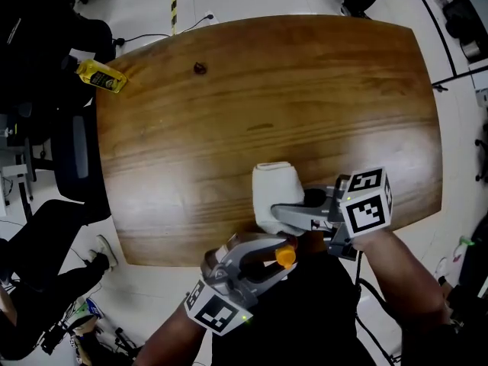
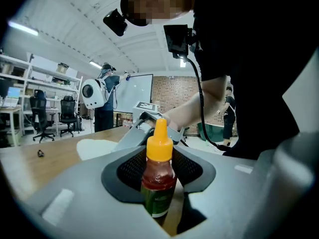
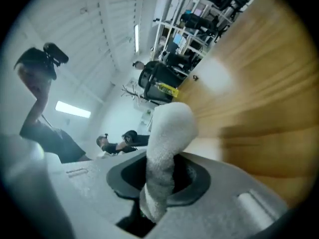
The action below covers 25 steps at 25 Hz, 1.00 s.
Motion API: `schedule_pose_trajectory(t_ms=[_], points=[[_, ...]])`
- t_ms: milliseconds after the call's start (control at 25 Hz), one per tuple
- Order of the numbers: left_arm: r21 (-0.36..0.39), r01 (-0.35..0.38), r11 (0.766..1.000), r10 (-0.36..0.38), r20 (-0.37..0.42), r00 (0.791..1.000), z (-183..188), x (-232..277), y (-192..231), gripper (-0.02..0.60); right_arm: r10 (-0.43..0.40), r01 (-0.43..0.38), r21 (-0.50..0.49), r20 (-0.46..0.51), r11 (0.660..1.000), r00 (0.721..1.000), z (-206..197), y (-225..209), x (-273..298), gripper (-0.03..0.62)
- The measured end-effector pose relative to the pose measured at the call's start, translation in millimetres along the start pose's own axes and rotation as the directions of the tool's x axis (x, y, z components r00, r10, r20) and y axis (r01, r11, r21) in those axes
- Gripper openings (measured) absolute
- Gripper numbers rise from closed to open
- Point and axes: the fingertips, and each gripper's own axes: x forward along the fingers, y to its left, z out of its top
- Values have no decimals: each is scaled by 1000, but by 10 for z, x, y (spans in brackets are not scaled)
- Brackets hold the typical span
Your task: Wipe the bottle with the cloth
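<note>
Bottle (image 2: 158, 180): small and clear, dark red sauce, green label, orange pointed cap; it stands upright, clamped between the jaws of my left gripper (image 1: 282, 259). Cloth (image 1: 273, 185): white, nubby, bunched into a thick roll, pinched in my right gripper (image 1: 279, 213), just beside the bottle's cap.

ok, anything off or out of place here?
Nothing spilled or damaged. The bottle stands upright in the left tongs, the cloth is pinched in the right tongs. Only oddity: a yellow item lying askew at the far left corner of the table, seemingly overhanging its edge.
</note>
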Motion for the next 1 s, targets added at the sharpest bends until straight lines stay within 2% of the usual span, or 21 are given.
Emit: schedule_pose_trajectory(t_ms=[80,320,600,800,920,1000], points=[[9,4,1000,-4,-1,1000,2,0,-2,169,-20,17,-45,-62,999,998,-67,-27,84,72],[24,-2,1000,1,15,1000,7,3,9,169,-106,75,-179,-165,981,981,-200,-209,237,72],[30,-6,1000,5,21,1000,4,2,10,169,-242,142,-345,-267,928,933,-334,-411,376,72],[36,-5,999,4,26,1000,-10,18,15,169,-363,194,-466,-304,863,881,-358,-576,381,72],[34,-4,999,3,30,1000,-17,16,28,169,-384,206,-491,-296,846,875,-353,-593,391,72],[29,-3,1000,2,33,999,-22,17,32,169,-374,226,-460,-262,859,890,-324,-594,355,72]])
